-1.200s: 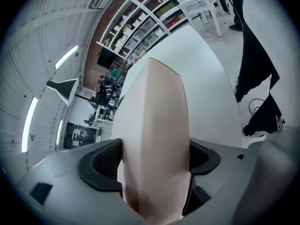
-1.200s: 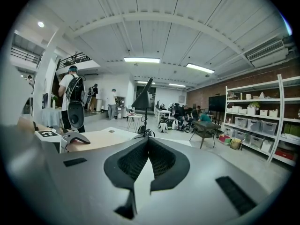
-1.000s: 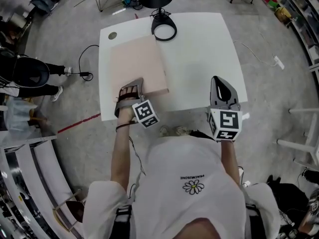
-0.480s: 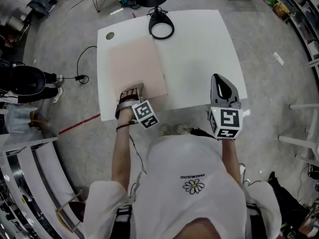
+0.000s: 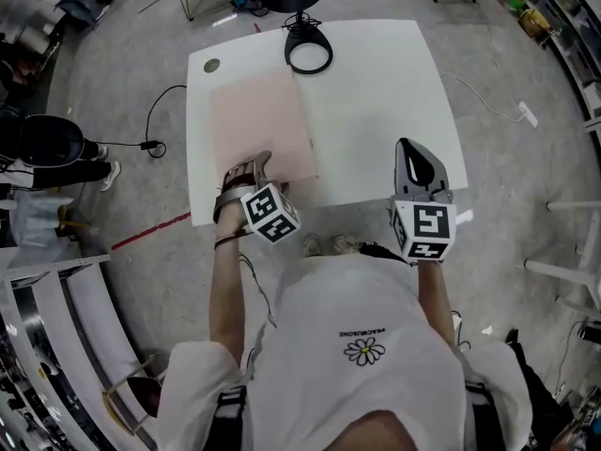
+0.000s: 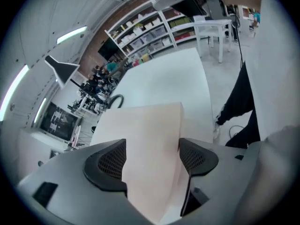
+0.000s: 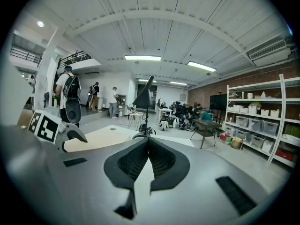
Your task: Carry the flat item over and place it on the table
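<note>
Head view: pale pink flat board lies flat on the white table, left half. Only the left gripper view shows the left gripper jaws wide (just been closing), board between, pads not pressing it. Right gripper closed, empty.

Counter: right half bare from near edge to far edge, open to approach from the near and right sides. Left half covered by the flat pink board, lying low. Black lamp stands mid far edge, and a small round cap sits in the far left corner.
</note>
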Action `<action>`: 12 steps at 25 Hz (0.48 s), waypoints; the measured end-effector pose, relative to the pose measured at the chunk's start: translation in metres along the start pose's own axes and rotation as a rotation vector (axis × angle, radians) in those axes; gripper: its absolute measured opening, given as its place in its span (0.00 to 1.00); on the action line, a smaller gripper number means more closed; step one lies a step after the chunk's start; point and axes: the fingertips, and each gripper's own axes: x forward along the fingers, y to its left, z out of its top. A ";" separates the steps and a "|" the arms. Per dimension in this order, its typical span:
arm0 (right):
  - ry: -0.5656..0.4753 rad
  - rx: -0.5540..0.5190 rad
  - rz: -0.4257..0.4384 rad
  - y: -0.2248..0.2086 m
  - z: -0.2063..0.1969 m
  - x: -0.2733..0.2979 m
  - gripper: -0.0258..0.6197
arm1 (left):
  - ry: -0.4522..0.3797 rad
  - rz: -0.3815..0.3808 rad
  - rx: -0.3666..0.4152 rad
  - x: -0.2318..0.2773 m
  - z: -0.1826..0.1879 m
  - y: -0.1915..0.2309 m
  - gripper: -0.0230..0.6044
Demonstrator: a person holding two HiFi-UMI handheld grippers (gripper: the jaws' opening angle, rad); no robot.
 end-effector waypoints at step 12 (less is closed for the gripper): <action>-0.135 -0.080 0.048 0.014 0.055 0.012 0.06 | -0.419 0.348 -0.304 -0.120 0.087 0.136 0.43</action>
